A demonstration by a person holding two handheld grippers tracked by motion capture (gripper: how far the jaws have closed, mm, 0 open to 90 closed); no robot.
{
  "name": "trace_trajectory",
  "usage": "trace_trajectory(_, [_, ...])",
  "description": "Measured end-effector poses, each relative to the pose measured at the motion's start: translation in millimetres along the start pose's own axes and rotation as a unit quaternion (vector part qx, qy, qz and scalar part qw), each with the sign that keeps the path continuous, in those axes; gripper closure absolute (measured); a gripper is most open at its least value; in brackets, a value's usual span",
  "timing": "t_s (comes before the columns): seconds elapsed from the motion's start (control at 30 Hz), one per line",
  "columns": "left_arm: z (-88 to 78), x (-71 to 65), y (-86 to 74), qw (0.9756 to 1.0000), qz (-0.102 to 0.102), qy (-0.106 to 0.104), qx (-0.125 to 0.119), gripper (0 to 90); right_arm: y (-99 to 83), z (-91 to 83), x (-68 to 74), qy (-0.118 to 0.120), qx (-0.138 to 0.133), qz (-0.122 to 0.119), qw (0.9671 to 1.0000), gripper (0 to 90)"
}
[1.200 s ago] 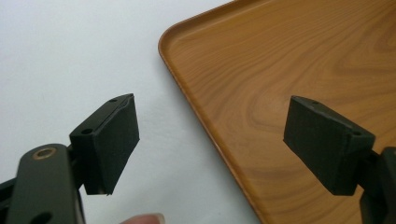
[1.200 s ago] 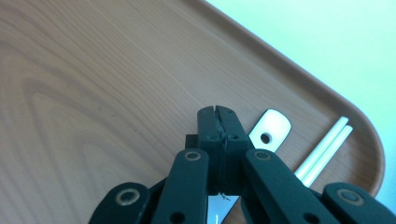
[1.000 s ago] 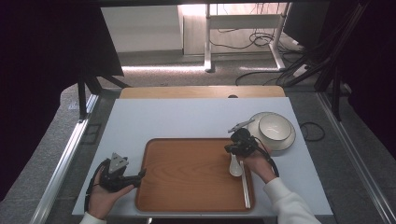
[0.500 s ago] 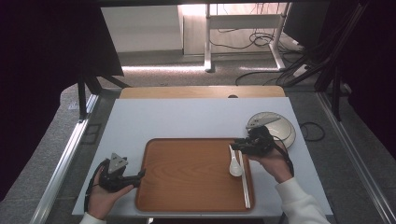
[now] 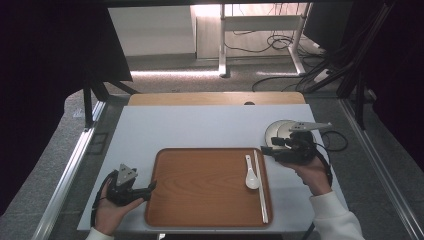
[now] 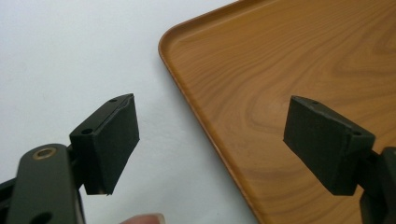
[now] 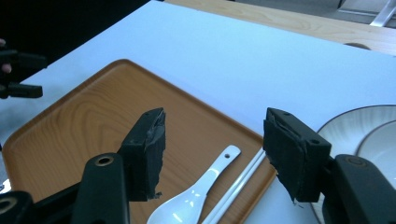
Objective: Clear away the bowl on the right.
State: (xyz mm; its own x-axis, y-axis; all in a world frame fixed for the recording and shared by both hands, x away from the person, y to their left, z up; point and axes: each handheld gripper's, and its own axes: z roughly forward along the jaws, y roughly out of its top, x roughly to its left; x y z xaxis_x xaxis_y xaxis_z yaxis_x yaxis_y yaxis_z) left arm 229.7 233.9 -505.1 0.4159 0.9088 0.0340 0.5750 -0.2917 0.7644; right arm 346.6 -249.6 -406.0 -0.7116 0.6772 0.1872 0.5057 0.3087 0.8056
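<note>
Right claw [image 5: 266, 150] lifted off spoon [image 5: 251, 175], jaws just opening, empty | left claw [image 5: 150, 187] apart, unmoved

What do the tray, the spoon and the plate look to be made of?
Tray: wood-grain surface with a smooth, moulded raised rim, so wood or a printed laminate; the look leaves that open. Spoon: glossy white, thick-walled soup-spoon shape with a hole in the handle end, probably glazed ceramic, possibly melamine. Plate: glossy white with a thin dark rim line, likely glazed ceramic.
</note>
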Motion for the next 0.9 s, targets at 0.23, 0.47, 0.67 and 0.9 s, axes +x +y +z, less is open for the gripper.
trace_trajectory(0.23, [0.7, -0.2, 0.2, 1.0000, 0.000, -0.001, 0.000, 17.8, 0.9, -7.3, -8.7, -0.009, -0.004, 0.008, 0.9999, 39.2])
trace_trajectory(0.47, [0.9, -0.6, 0.5, 1.0000, 0.002, -0.001, 0.000, 17.7, -1.3, -14.5, -24.6, -0.033, -0.006, 0.023, 0.9992, 39.5])
trace_trajectory(0.67, [1.2, 0.4, 0.0, 1.0000, 0.001, 0.000, 0.001, 17.7, -1.0, -23.7, -40.0, -0.065, -0.002, 0.028, 0.9975, 39.5])
trace_trajectory(0.9, [0.8, 0.7, -0.8, 1.0000, 0.001, 0.002, 0.002, 17.7, -5.1, -30.5, -60.7, -0.098, 0.002, 0.045, 0.9941, 39.7])
